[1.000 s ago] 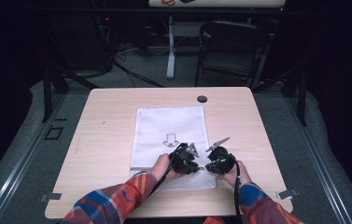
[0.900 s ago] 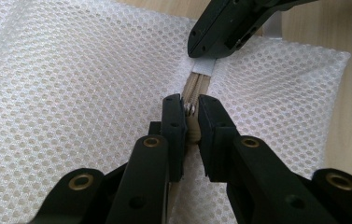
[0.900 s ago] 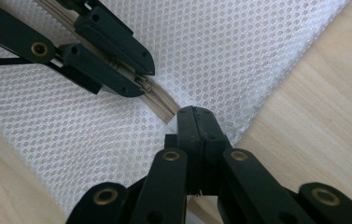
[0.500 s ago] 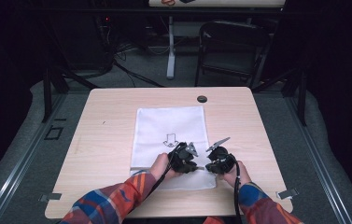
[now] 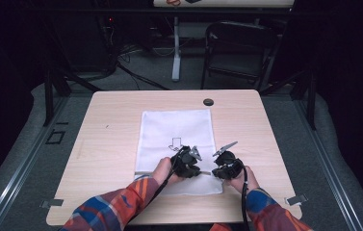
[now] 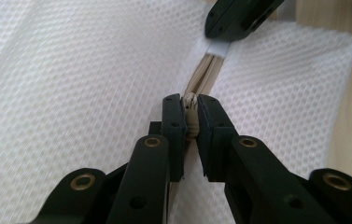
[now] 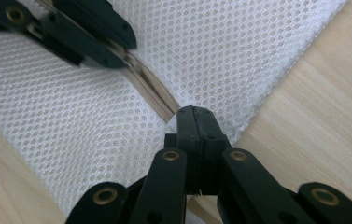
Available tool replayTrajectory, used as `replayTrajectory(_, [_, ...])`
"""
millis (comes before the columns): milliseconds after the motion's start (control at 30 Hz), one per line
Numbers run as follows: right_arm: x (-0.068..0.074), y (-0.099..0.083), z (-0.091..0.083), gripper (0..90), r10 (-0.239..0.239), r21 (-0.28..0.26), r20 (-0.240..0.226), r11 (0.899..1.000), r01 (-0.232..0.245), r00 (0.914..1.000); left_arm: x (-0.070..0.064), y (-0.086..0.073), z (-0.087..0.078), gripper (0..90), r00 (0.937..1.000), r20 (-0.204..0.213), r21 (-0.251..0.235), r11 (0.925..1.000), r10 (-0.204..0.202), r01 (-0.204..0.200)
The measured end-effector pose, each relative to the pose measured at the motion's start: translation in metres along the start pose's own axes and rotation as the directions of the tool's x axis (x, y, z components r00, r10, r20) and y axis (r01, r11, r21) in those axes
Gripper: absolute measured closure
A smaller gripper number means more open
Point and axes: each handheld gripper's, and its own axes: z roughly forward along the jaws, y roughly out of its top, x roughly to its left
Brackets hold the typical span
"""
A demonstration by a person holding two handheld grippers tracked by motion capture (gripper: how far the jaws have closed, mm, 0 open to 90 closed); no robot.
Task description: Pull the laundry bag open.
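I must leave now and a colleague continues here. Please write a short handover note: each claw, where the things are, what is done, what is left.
Left claw: shut on the zipper pull of the white mesh bag.
Right claw: shut on the bag's end tab, beside the zipper's end.
Bag lies flat on the table, zipper along the near edge.
Done: both grips set.
Left: probably sliding the pull along the zipper; which direction I cannot tell.
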Motion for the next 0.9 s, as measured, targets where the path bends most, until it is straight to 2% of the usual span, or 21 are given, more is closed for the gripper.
replayTrajectory(100, [0.001, 0.0, 0.0, 90.0, 0.004, -0.004, -0.002, 1.0, -0.004, 1.0, 0.004, -0.006, -0.004, 82.2, 0.9996, 0.012, 0.0, 0.9997, -0.025, 0.025])
replayTrajectory(400, [0.001, 0.0, 0.001, 90.0, -0.003, -0.007, -0.002, 1.0, 0.003, 1.0, 0.009, -0.014, -0.012, 82.2, 0.9986, 0.017, 0.01, 0.9987, -0.05, 0.05])
replayTrajectory(433, [0.002, 0.0, 0.001, 90.0, 0.007, -0.018, -0.003, 1.0, -0.007, 1.0, 0.009, -0.015, -0.013, 82.2, 0.9986, 0.018, 0.012, 0.9987, -0.05, 0.05])
replayTrajectory(533, [0.001, 0.0, 0.001, 90.0, -0.013, -0.013, 0.005, 1.0, 0.013, 0.9999, 0.009, -0.019, -0.015, 82.2, 0.9974, 0.028, 0.0, 0.9978, -0.067, 0.067])
replayTrajectory(567, [0.001, 0.0, 0.001, 90.0, -0.014, -0.015, 0.005, 1.0, 0.014, 0.9999, 0.009, -0.019, -0.016, 82.1, 0.9981, 0.028, 0.012, 0.9984, -0.055, 0.054])
replayTrajectory(867, [0.001, 0.0, 0.001, 90.0, -0.01, -0.003, 0.005, 1.0, 0.01, 0.9999, 0.009, -0.023, -0.019, 82.1, 0.9978, 0.023, 0.017, 0.9979, -0.062, 0.062])
replayTrajectory(900, [0.002, 0.0, 0.001, 90.0, 0.007, -0.018, -0.004, 1.0, -0.007, 1.0, 0.01, -0.024, -0.019, 82.1, 0.9972, 0.028, 0.012, 0.9976, -0.069, 0.068])
